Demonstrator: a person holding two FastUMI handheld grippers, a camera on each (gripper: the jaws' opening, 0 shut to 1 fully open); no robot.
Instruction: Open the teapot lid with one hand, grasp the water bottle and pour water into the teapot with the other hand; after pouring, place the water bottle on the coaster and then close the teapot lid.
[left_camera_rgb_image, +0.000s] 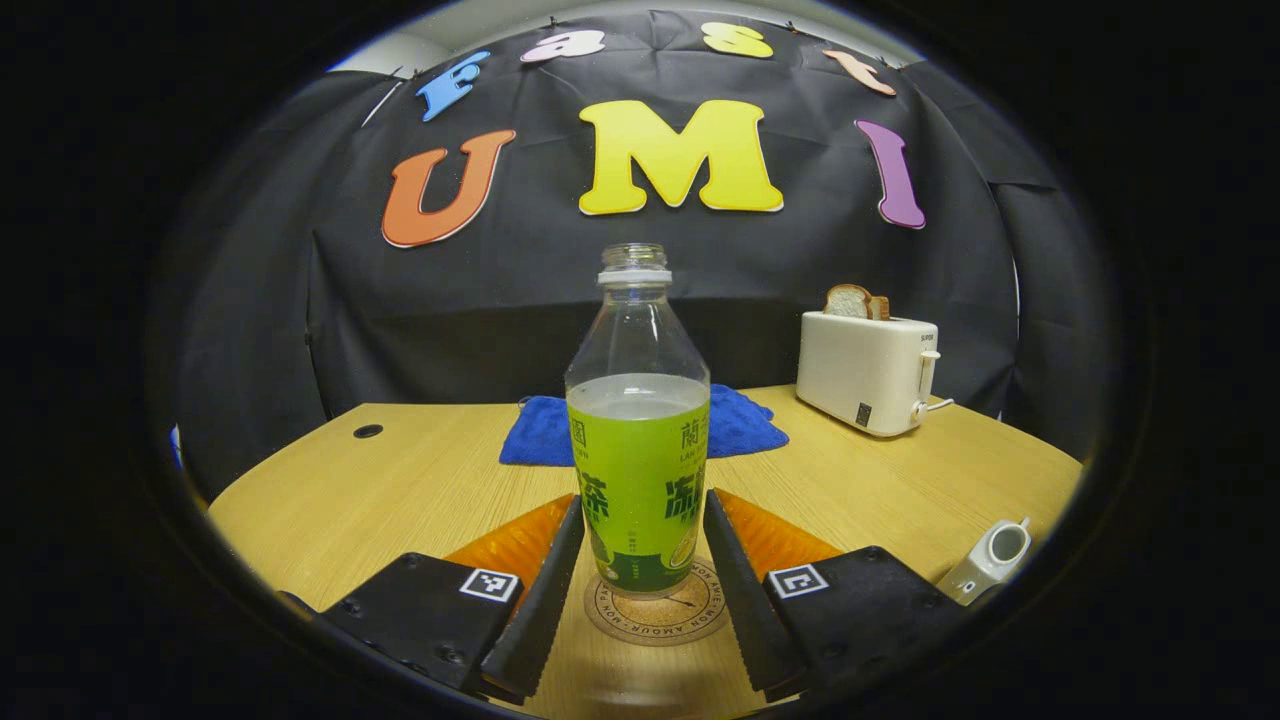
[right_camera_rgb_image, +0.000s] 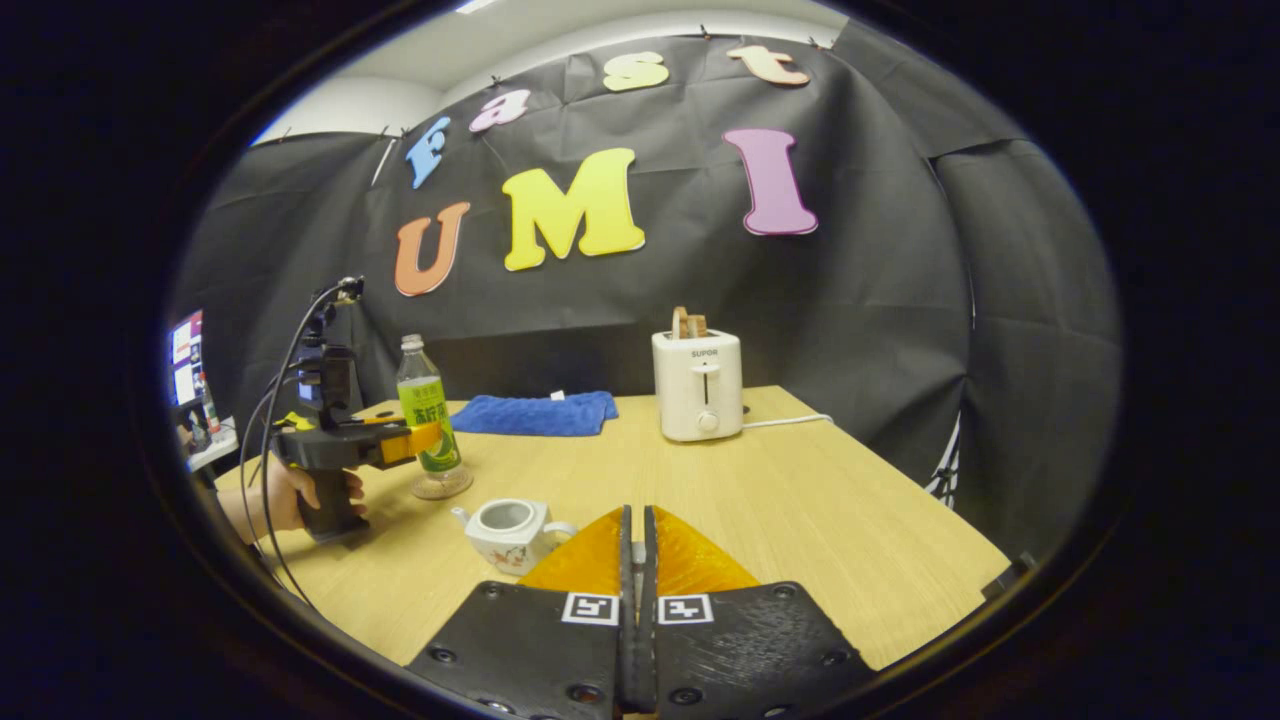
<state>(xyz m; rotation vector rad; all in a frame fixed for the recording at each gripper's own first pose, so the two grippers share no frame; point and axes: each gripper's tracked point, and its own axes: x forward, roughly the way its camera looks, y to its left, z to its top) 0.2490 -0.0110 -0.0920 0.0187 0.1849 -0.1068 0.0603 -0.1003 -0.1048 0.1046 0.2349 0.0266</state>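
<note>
Left gripper (left_camera_rgb_image: 645, 560): your fingers stand apart, either side of the bottle, not pressing it.
Clear plastic water bottle with green label (left_camera_rgb_image: 638, 440): upright on the round cork coaster (left_camera_rgb_image: 655, 608), cap off.
Right gripper (right_camera_rgb_image: 636, 560): your fingers are closed together; whether they pinch anything, you cannot tell.
White ceramic teapot (right_camera_rgb_image: 510, 530): lidless, on the wooden table (right_camera_rgb_image: 800, 500), near your right gripper.

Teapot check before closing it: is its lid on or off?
Off: the teapot shows an open, uncovered mouth in the right gripper view.

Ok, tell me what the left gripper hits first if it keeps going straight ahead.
The water bottle: it stands on the coaster, dead ahead between the open left gripper fingers.
</note>
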